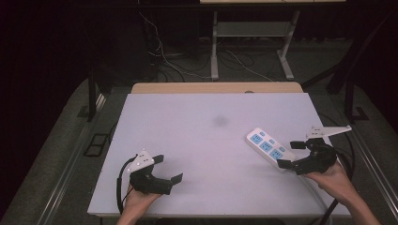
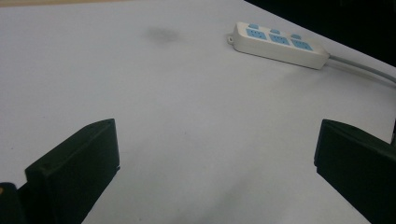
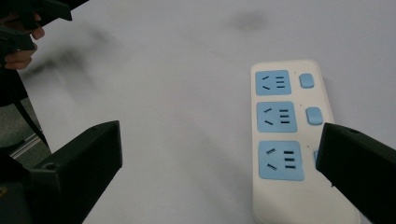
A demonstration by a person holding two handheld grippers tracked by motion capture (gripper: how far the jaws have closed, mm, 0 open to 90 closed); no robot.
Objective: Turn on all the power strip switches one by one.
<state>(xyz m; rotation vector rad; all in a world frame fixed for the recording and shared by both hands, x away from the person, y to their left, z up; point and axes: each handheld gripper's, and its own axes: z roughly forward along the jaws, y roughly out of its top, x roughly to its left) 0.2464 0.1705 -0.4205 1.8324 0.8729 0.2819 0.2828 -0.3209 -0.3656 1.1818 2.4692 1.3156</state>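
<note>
Power strip [image 1: 271, 148] on table [image 1: 197, 140] R side, R gripper [image 1: 291, 153] beside it — wide apart

white power strip [image 1: 271, 148], flat, table's right

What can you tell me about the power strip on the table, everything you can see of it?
The power strip is a white, plastic-looking bar with three blue socket faces, a small blue switch beside each. It lies flat, face up, angled across the table's right side. A grey cable leaves one end. The right tongs stand open at that near end, not gripping it.
</note>
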